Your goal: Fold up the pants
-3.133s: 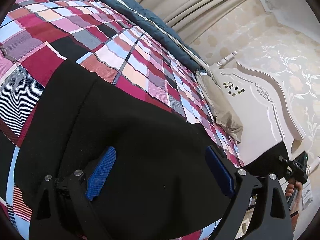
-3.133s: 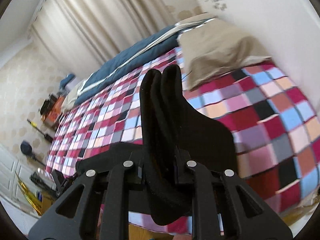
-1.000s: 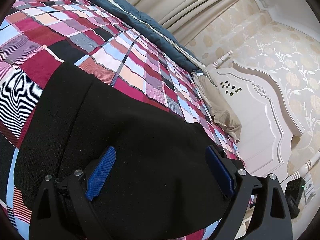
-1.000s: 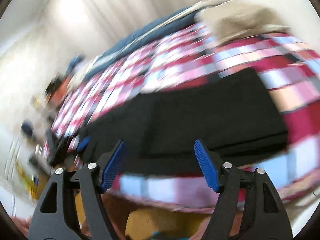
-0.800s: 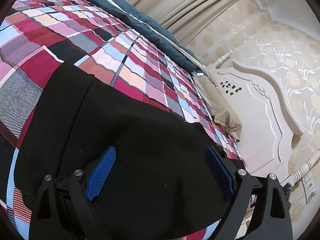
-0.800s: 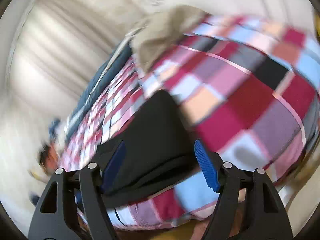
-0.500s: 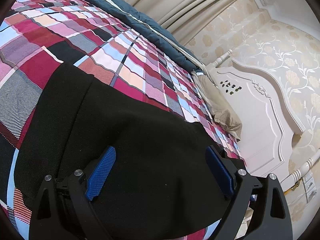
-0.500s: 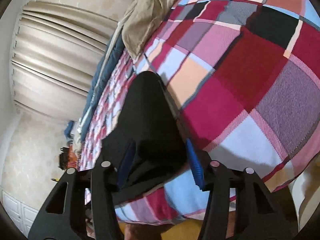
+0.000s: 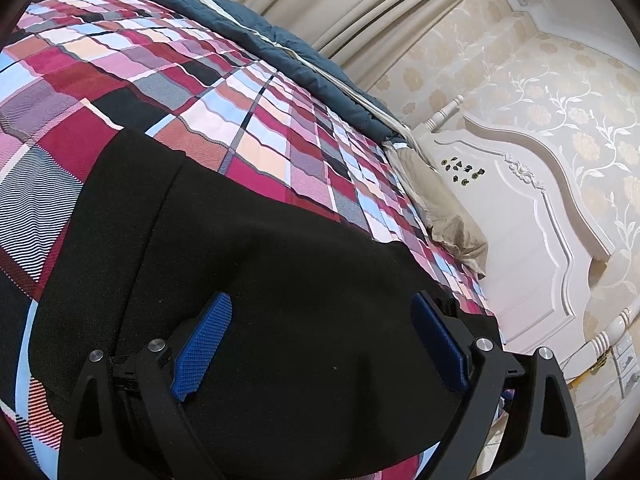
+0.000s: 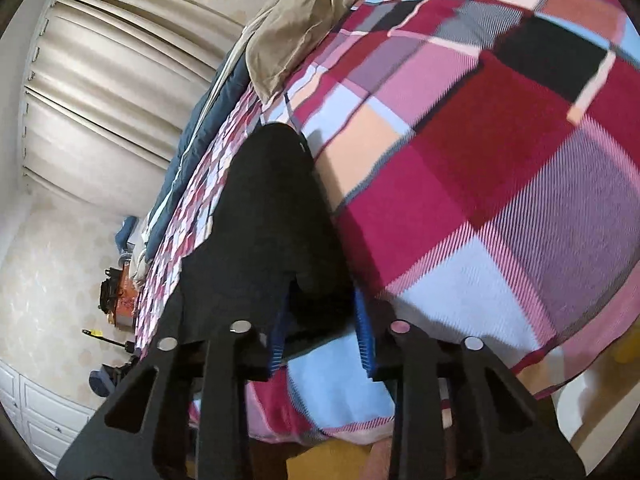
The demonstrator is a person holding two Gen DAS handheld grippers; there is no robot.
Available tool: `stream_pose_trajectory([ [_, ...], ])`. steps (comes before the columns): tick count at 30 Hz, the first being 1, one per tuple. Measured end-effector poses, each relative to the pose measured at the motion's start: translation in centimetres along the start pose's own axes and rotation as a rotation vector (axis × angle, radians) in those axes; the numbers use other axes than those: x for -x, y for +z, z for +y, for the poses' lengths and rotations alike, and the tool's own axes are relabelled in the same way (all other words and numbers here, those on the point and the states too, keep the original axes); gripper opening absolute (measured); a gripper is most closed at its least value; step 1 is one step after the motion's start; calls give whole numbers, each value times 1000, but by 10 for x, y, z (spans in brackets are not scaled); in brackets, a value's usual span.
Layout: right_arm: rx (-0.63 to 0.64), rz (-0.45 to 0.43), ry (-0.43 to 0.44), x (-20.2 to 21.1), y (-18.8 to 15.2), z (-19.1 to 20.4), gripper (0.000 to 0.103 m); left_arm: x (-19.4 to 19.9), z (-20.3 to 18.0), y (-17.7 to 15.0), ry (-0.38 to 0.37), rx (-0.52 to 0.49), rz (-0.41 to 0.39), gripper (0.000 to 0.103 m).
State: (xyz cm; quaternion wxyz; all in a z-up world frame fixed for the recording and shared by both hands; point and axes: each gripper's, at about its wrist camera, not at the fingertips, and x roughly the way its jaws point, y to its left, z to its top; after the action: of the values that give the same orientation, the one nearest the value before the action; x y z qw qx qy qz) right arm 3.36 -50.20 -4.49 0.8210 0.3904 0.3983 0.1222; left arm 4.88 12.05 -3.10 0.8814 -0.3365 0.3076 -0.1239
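Observation:
Black pants (image 9: 260, 240) lie folded flat on the checked bedspread (image 9: 240, 80). My left gripper (image 9: 320, 300) hovers low over their near part, open wide, blue pads far apart with nothing gripped. In the right wrist view the pants (image 10: 264, 184) stretch away from me along the bed's near edge. My right gripper (image 10: 322, 300) is at their near end. Its jaws are closing, with the bunched black corner between the blue pads. A narrow gap still shows on each side of the cloth.
A beige pillow (image 9: 440, 208) lies by the white headboard (image 9: 512, 220). A dark blue quilt (image 9: 248, 28) runs along the bed's far side under the curtains (image 10: 100, 100). The bed edge drops off just below the right gripper. Clutter stands on the floor far left.
My right gripper swung down and rolled to the near end of the pants, and its jaws narrowed around the black cloth. The left gripper and the pants under it stayed put.

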Motion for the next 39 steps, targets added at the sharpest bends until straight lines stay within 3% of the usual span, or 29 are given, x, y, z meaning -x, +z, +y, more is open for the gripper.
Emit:
stream_pose_trajectory([
  [3, -9, -11, 51, 4, 23, 5, 54, -1, -1, -1, 1, -5, -1, 90],
  [7, 7, 23, 42, -25, 60, 11, 55, -3, -3, -3, 7, -16, -3, 90],
  [12, -64, 70, 76, -68, 91, 5, 54, -2, -4, -4, 6, -14, -1, 90],
  [14, -57, 81, 72, -80, 93, 7, 51, -2, -3, -4, 5, -15, -1, 90],
  [16, -39, 100, 73, -87, 93, 9, 28, -2, -4, -6, 5, -20, -1, 90],
  [17, -22, 106, 40, -90, 92, 10, 25, -2, -4, -6, 6, -22, -1, 90],
  [23, 1, 104, -4, -89, 93, 13, 26, -2, -5, -8, 5, -35, -4, 90],
  [25, 31, 45, -58, -77, 92, 23, 29, -2, -4, -7, 2, -34, -2, 90],
  [27, 51, -69, -106, -54, 88, 38, 31, -1, -3, -7, -3, -31, -1, 90],
  [29, 58, -115, -40, -42, 79, 55, 31, -1, -4, -7, -2, -32, -1, 90],
  [33, 122, 11, 93, -69, 40, 98, 31, 0, -3, -7, -2, -35, -3, 90],
  [39, 196, 234, 190, -138, -34, 146, 27, 1, -2, -5, -13, -28, 2, 90],
])
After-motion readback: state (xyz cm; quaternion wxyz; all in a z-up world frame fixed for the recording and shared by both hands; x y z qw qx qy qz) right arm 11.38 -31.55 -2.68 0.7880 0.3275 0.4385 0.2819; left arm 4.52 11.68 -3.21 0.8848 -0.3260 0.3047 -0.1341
